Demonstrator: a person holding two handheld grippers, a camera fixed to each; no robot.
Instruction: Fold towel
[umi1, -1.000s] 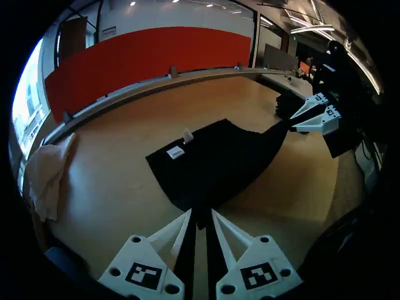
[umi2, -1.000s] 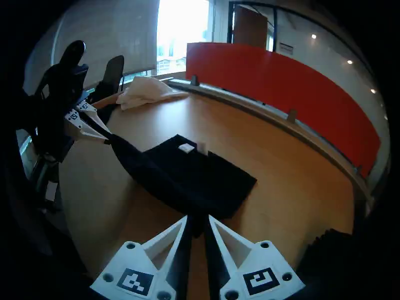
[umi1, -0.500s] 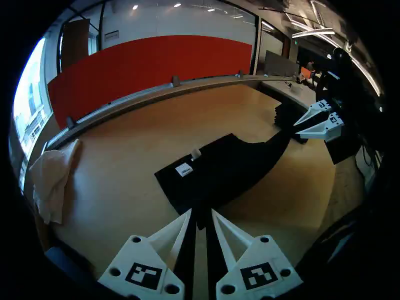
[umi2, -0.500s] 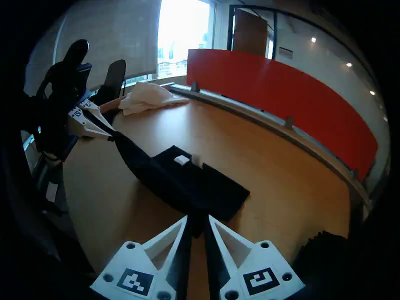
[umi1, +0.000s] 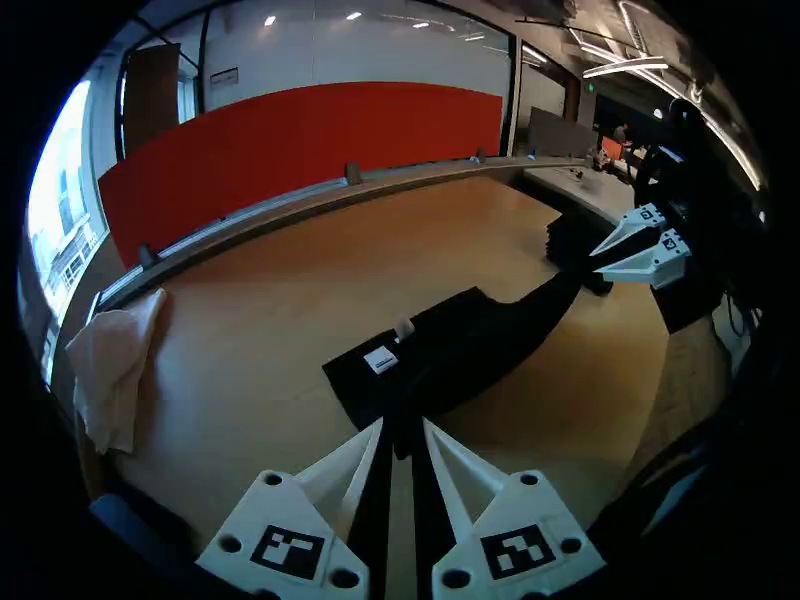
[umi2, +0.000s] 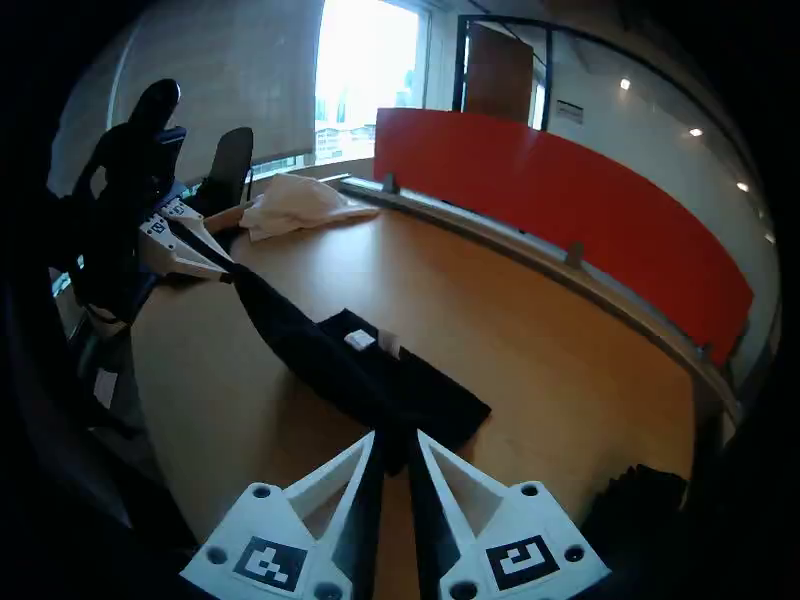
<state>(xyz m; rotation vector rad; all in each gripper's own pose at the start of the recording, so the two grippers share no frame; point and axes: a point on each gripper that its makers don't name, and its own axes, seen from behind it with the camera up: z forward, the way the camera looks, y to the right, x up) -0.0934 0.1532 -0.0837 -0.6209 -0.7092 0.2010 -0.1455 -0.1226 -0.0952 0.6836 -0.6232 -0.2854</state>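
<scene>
Fold in progress! The left claw (umi1: 400, 432) is pinched nearly closed on one corner of the black towel (umi1: 470, 330). The right claw (umi2: 397, 440) has the other corner nipped just as tightly, with dark cloth running out between each pair of fingers. Both are held up off the desk (umi1: 280, 290), well apart, so the lifted edge stretches taut between them. The rest of the towel lies flat mid-desk, its white label (umi1: 380, 360) facing up. My read: the raised edge wants carrying across over the flat part, then lowering evenly onto the far edge, corners matched, before letting go.
</scene>
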